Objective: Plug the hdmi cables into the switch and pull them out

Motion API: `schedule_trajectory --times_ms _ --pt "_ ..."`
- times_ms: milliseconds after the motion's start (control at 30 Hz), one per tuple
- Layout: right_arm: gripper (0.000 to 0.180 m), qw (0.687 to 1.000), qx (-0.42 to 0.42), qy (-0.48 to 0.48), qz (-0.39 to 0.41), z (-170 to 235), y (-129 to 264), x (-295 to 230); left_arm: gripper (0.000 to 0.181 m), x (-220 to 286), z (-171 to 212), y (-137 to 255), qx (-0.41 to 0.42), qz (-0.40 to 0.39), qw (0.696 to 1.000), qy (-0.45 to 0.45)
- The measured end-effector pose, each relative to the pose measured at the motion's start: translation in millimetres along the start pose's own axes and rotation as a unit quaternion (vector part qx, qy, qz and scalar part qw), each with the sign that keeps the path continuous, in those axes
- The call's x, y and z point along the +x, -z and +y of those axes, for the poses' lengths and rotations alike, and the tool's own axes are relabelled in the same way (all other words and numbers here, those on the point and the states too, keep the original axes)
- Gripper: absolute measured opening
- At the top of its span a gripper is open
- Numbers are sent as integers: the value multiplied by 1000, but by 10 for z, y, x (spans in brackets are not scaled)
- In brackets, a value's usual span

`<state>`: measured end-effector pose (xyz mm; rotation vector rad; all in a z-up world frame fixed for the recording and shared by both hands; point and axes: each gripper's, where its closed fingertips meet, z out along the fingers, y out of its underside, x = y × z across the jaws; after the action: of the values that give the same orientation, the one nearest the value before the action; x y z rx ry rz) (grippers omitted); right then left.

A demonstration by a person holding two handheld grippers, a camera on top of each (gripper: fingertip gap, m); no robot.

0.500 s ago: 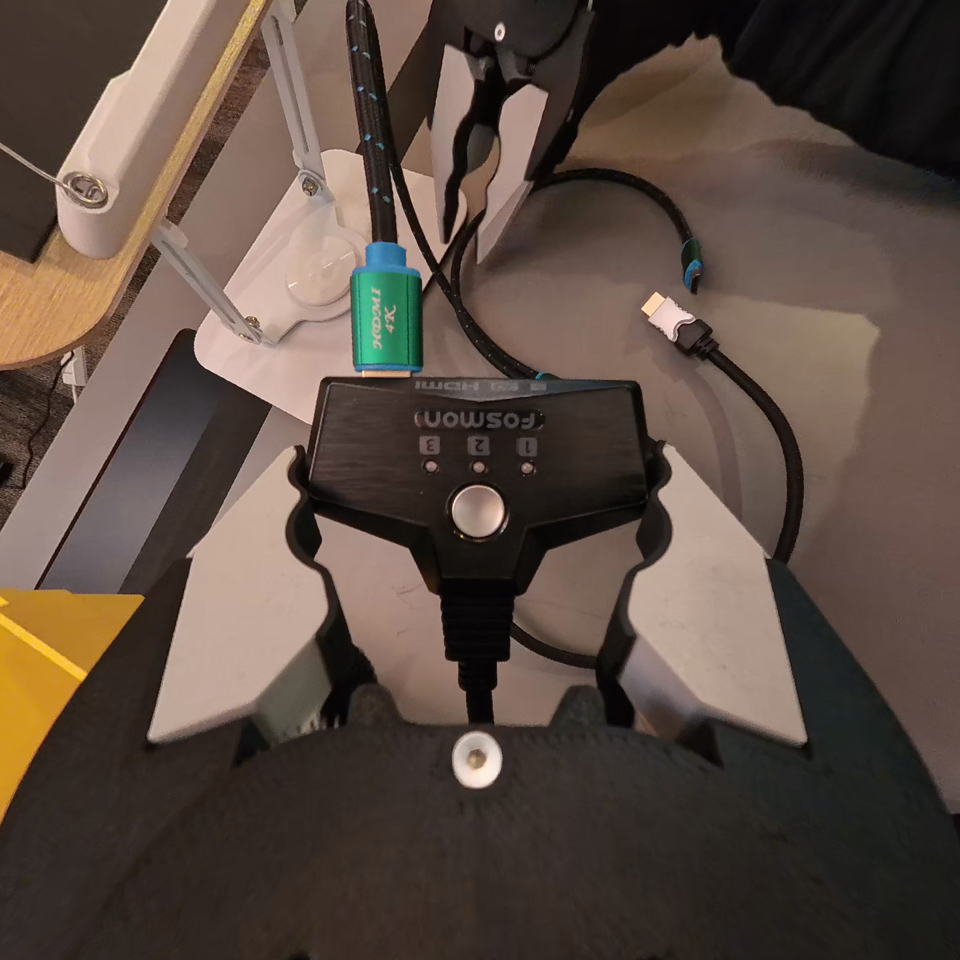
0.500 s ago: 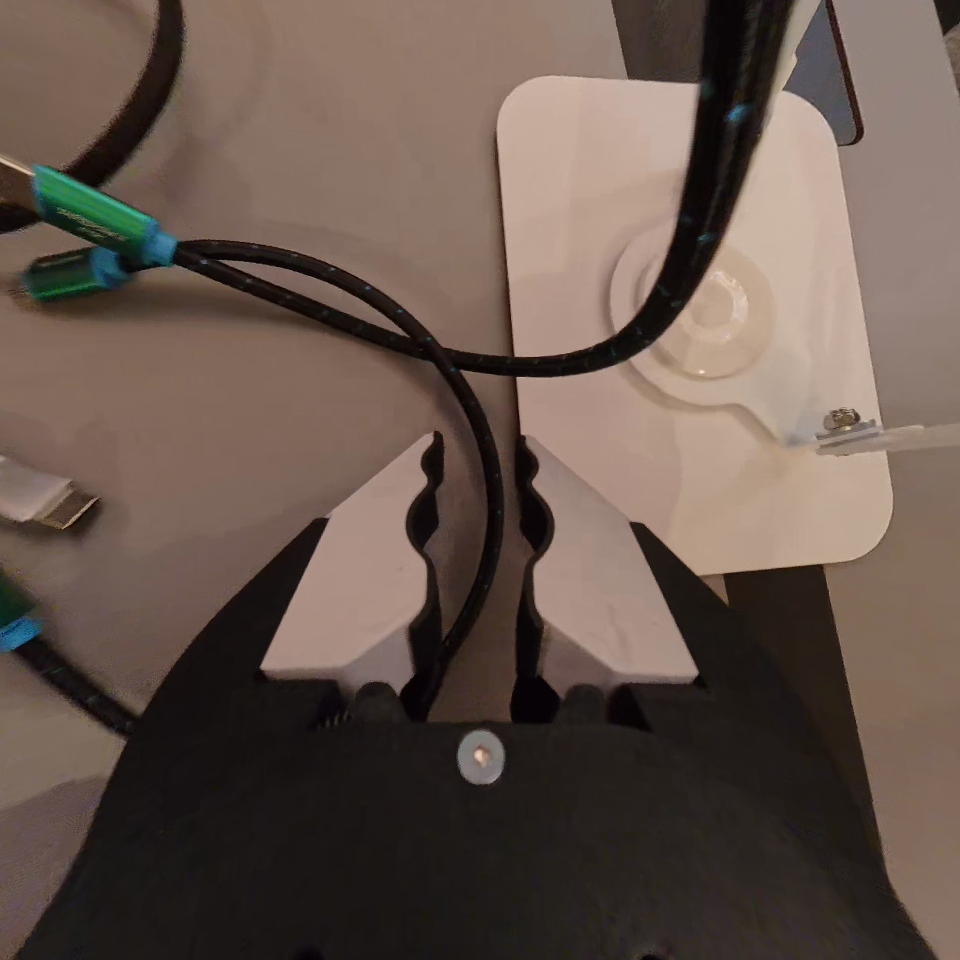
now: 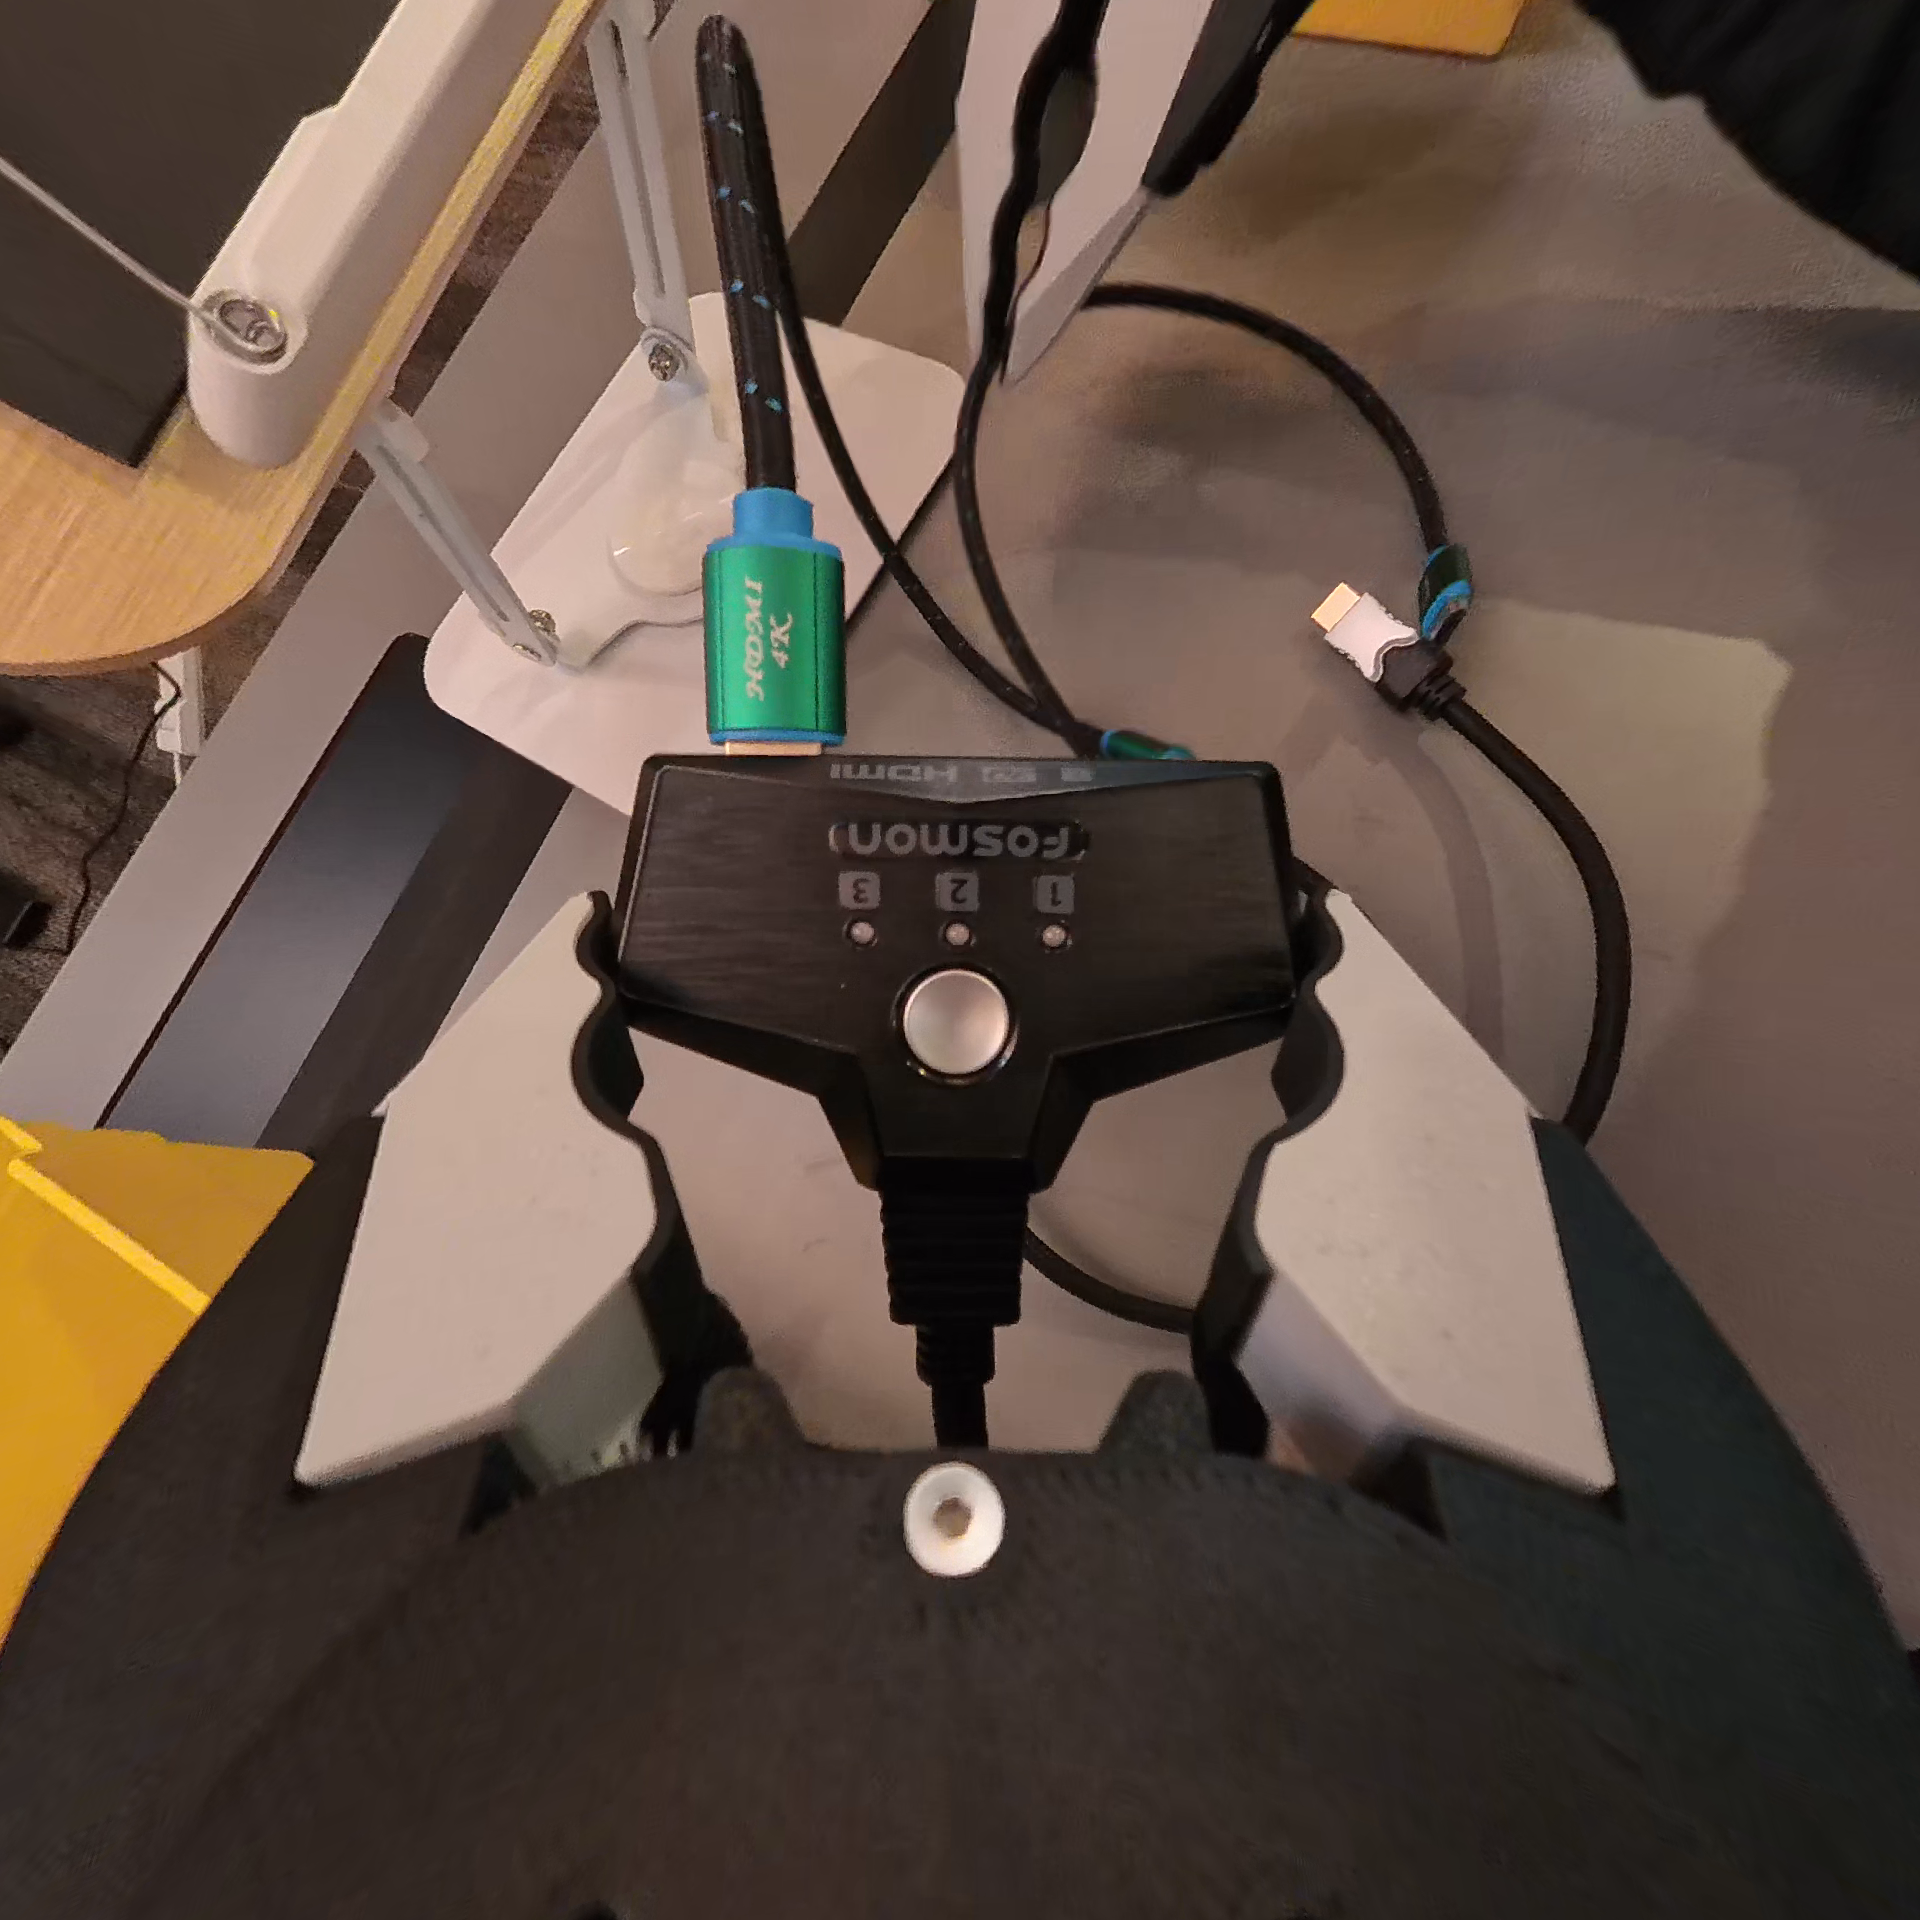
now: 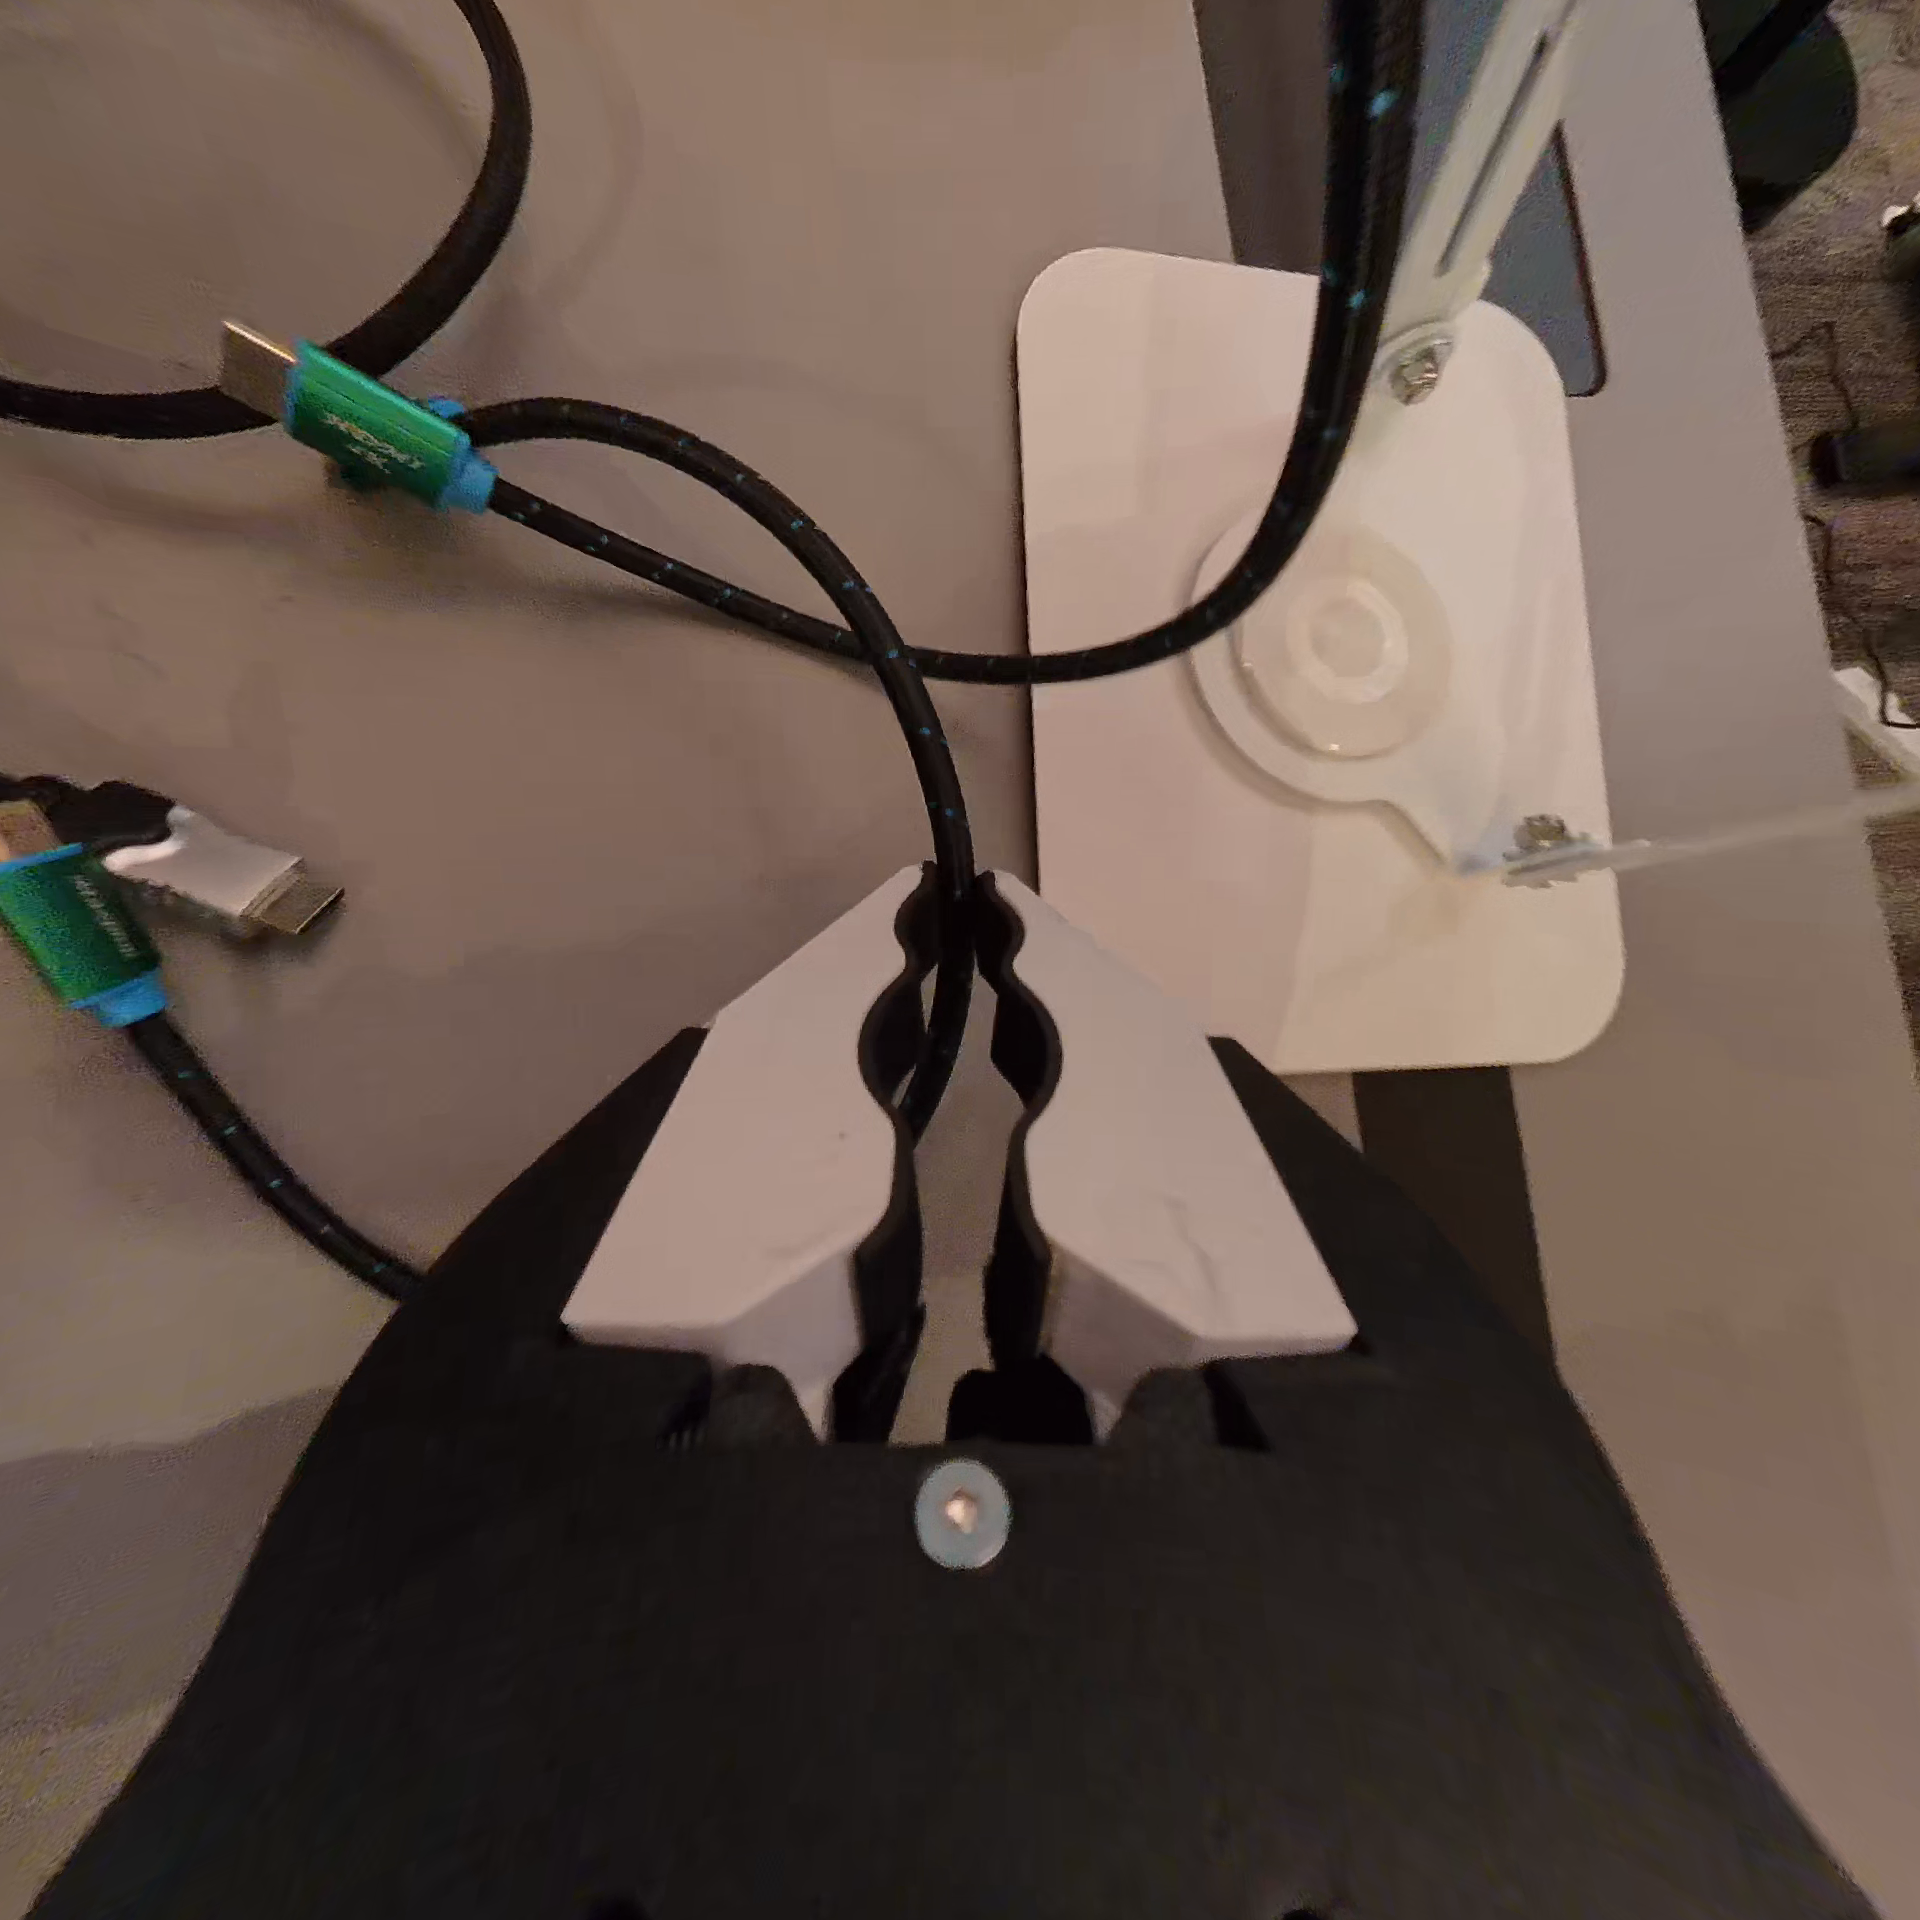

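My left gripper [image 3: 956,914] is shut on the black HDMI switch [image 3: 956,883], one finger on each side. A green HDMI plug [image 3: 774,655] stands at the switch's back edge on the left side, its metal tip at the port, its braided cable [image 3: 748,312] rising away. A second green plug [image 3: 1143,746] shows just behind the switch on the right. My right gripper [image 4: 954,883], at the top of the left wrist view [image 3: 1013,353], is shut on a thin braided cable [image 4: 935,748] that runs toward a loose green plug [image 4: 369,442].
A silver-white plug [image 4: 239,883] and another green plug [image 4: 78,935] lie loose on the grey table [image 4: 623,208]. A white stand base [image 4: 1320,935] with thin metal legs sits beside the cables. A yellow box [image 3: 94,1299] is at my left; a wooden shelf [image 3: 104,540] lies beyond. Left tips to right tips: about 25 cm.
My right gripper's fingers have closed onto the thin braided cable that lay loosely between them. The gripper has drawn back from the switch. The left gripper and switch have not moved.
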<state>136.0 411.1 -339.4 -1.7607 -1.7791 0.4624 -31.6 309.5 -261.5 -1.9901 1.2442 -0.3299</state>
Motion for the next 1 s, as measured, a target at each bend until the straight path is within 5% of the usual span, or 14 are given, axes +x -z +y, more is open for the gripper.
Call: schedule_trajectory --times_ms 467,833,1000 --pt "4 976 63 -40 206 52 1539 452 124 -36 38 29 -3 -6 1000 9" --pt "5 865 101 -145 470 747 3228 644 124 -22 42 8 -11 -5 1000 8" --pt "5 825 96 -195 521 1295 3454 704 124 1 31 -12 -15 -3 1000 5"
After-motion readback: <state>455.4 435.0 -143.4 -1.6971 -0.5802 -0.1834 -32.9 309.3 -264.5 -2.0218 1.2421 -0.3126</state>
